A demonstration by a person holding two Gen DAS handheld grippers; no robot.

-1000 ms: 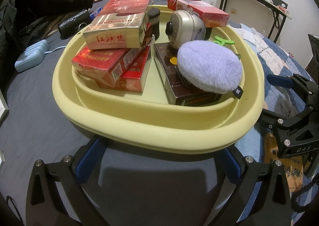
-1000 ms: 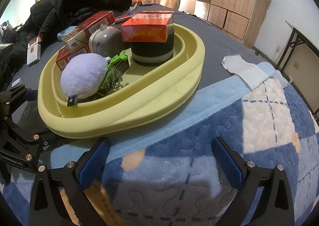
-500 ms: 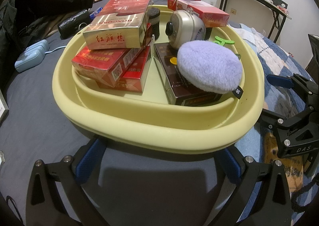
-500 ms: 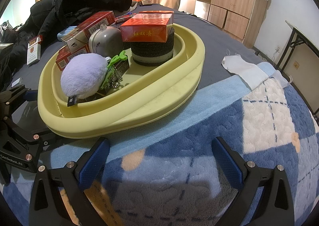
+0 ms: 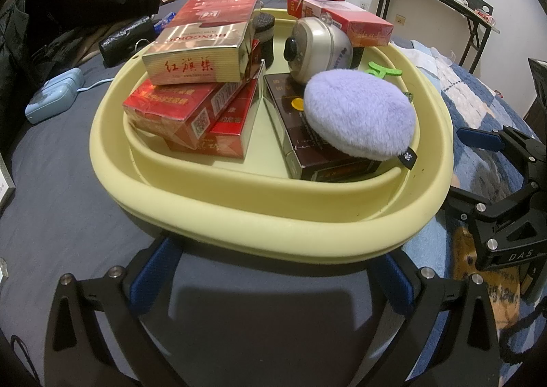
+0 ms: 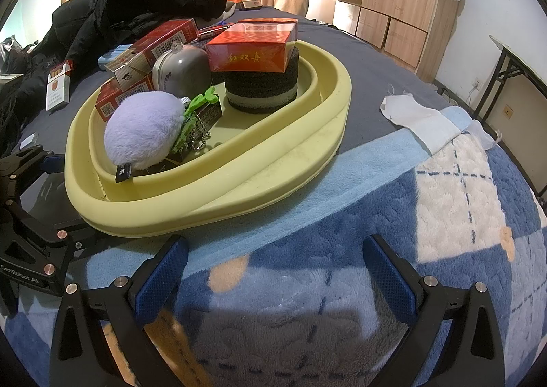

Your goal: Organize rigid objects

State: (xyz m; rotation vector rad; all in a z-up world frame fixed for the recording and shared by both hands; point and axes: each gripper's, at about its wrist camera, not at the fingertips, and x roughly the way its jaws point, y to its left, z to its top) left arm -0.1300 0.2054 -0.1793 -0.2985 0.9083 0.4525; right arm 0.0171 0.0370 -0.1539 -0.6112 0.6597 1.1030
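The yellow tray (image 5: pixel 266 212) sits on the bed, piled with loose boxes (image 5: pixel 195 55) and a puff (image 5: pixel 359 117). Left tongs (image 5: pixel 273 270) and right tongs (image 6: pixel 273 267) gape, released, beside its rim. Likely light, stiff, top-heavy; grip opposite rims

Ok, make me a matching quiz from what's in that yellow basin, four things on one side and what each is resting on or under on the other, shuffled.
Things:
1. purple puff
2. orange-red box
3. gold-edged box
4. silver round case

Places:
A. tops the stack of red packs
B. on the black round sponge
C. under a red-and-white pack
D. on the dark brown box

Pairs: 1-D, 2-B, 3-A, 4-C
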